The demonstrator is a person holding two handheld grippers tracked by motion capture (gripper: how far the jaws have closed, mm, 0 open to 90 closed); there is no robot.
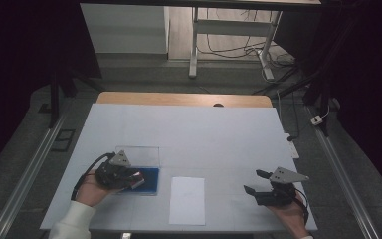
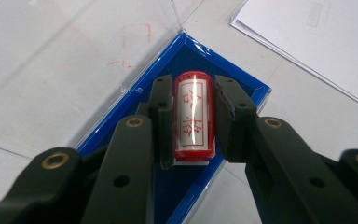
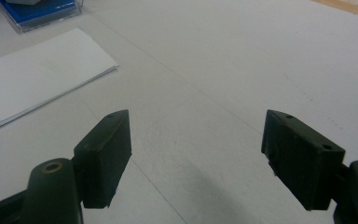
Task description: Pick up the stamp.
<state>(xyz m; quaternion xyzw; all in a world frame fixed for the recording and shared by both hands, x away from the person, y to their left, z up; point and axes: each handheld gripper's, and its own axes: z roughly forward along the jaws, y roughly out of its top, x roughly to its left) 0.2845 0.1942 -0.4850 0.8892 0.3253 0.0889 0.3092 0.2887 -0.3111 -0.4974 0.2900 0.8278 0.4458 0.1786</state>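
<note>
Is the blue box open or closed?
Open. The blue box has its clear lid swung back, and the left gripper reaches inside, clamped on the red stamp.

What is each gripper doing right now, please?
Left gripper: shut on the red stamp, over the blue case.
Right gripper: open, holding nothing, above the table.

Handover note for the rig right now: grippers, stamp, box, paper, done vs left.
Left gripper: shut on the red stamp, which lies in the blue box with its clear lid open.
Right gripper: open, holding nothing, over the bare table.
White paper: flat on the table between the two grippers, beside the box.
Done: stamp gripped.
Left, likely: lift the stamp out of the box and press it on the paper; no mark is visible there yet.
</note>
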